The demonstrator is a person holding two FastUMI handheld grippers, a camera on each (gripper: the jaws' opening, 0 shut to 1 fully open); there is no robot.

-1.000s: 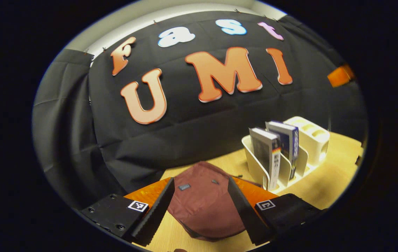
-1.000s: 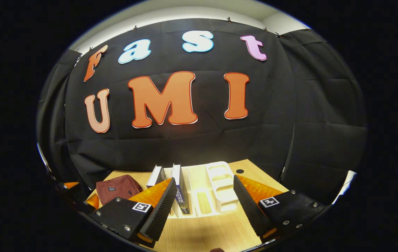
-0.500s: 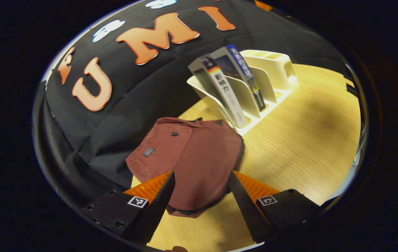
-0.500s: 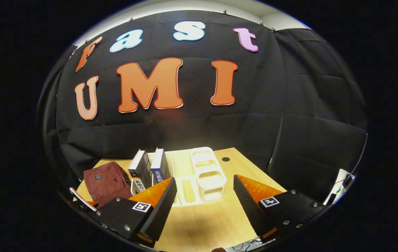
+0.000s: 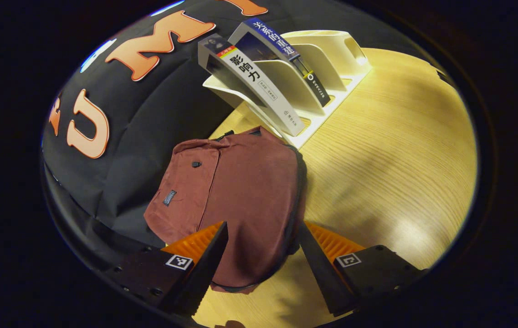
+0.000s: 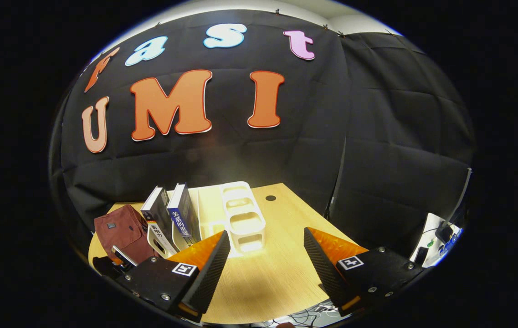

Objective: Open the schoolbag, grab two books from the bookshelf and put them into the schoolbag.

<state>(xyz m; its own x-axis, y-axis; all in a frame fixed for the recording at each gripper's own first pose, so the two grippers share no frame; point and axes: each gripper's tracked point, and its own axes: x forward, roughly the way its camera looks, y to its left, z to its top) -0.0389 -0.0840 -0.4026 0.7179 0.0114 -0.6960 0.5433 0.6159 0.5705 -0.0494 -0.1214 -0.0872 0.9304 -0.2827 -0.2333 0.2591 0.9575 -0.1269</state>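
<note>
We held the left gripper (image 5: 259,255) wide open and empty above the closed schoolbag (image 5: 240,191), left of the bookshelf (image 5: 327,77). The right gripper (image 6: 263,269) was likewise open and empty. Risk: pinching loose fabric instead of the zipper.

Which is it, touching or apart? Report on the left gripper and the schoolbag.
Cannot tell. In the left gripper view the open left gripper straddles the schoolbag; its fingers overlap the fabric, but neither a press nor a gap shows.
</note>
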